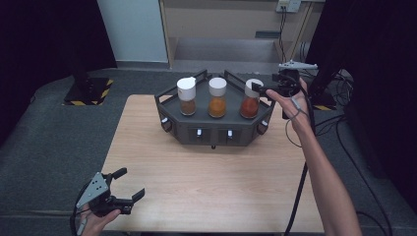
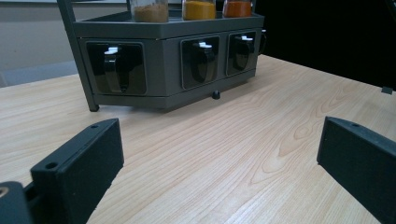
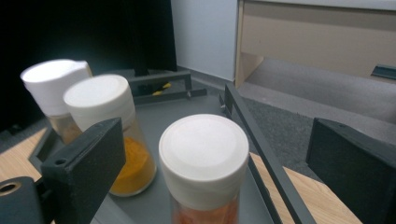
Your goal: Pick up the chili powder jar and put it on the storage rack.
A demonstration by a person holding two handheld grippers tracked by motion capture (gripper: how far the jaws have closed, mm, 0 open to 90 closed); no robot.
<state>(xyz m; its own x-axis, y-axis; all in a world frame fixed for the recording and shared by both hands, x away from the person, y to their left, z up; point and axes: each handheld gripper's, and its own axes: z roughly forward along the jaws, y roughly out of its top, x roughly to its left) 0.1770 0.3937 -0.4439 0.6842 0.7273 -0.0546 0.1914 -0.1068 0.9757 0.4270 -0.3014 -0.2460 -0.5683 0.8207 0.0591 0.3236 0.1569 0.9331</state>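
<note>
Red spice jar (image 1: 250, 102): white-capped, holding red-orange powder, standing upright at the right end of a row of three on top of the dark grey rack (image 1: 215, 129); in the right gripper view it sits between the two black jaws, cap (image 3: 204, 156) uppermost, with clear air on both sides, no pad touching it.

Right gripper (image 1: 267, 89): held at the rack's right side, just beside the red spice jar, jaws spread wide and released, gripping nothing; grey three-cornered plate on top; cable trailing down along the forearm.

Orange spice jar (image 1: 217, 98): middle of the row, white cap, yellow-orange contents, upright, near its neighbours but apart from them.

Brown spice jar (image 1: 187, 97): left of the row, white cap, brownish contents, upright.

Rack: angled front with small drawers (image 2: 200, 61), each with a white-tipped handle; stands at the far middle of the wooden table (image 1: 206, 187).

Left gripper (image 1: 127, 185): at the near left corner of the table, well apart from the rack; jaws spread open, empty, bare wood between them.
</note>
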